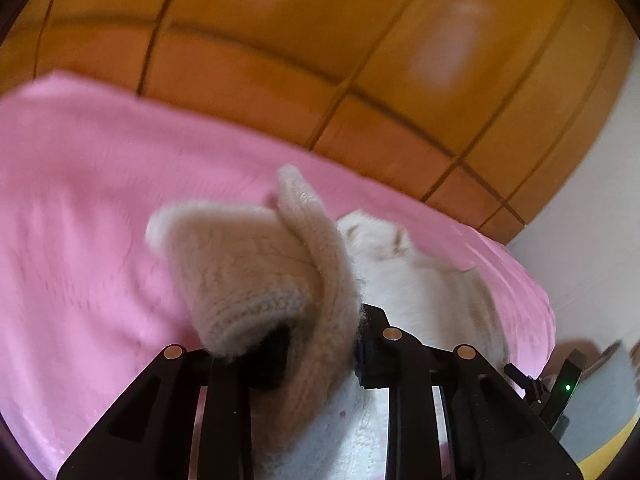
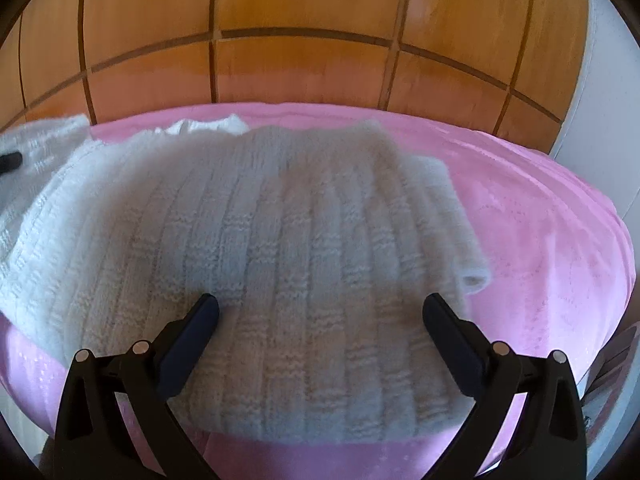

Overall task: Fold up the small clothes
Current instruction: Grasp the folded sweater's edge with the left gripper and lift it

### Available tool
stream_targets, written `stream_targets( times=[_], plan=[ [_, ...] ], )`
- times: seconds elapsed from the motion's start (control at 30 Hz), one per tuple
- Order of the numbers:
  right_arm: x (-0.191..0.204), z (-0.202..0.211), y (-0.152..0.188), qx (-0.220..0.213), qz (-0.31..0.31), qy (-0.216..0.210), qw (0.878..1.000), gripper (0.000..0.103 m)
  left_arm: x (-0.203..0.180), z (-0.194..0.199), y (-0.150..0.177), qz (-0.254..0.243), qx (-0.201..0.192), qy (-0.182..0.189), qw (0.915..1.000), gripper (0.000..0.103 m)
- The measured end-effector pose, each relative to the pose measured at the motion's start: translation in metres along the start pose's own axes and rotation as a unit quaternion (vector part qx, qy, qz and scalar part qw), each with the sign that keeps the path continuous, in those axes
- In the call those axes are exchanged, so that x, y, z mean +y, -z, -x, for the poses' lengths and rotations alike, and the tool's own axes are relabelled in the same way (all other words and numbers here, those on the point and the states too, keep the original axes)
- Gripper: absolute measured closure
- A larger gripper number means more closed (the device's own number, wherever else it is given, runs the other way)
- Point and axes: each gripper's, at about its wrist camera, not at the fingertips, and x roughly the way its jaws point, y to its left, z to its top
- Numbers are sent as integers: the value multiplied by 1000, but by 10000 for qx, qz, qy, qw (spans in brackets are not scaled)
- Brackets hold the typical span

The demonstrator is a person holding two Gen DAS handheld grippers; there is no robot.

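Note:
A cream knitted sweater [image 2: 280,232] lies on a pink blanket [image 2: 540,240]. In the right wrist view its ribbed body spreads flat below my right gripper [image 2: 320,312], which is open and empty just above the knit. In the left wrist view my left gripper [image 1: 320,344] is shut on a bunched fold of the sweater [image 1: 256,276] and holds it lifted off the blanket [image 1: 80,220]. The rest of the sweater [image 1: 420,280] lies behind it. The left fingertips are hidden by the knit.
A wooden panelled headboard [image 2: 304,20] runs behind the bed. A white wall [image 1: 592,220] stands at the right. The tip of the other gripper [image 2: 10,160] shows at the left edge of the right wrist view.

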Motion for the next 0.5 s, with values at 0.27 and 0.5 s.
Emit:
stream_targets(
  times=[0.27, 0.5],
  plan=[
    [-31, 22, 9, -135, 113, 354, 9992, 2, -63, 17, -17, -482, -183, 235, 9984, 79],
    [-60, -6, 25, 481, -236, 423, 9977, 2, -114, 6, -16, -930, -104, 368, 9949, 80]
  ],
)
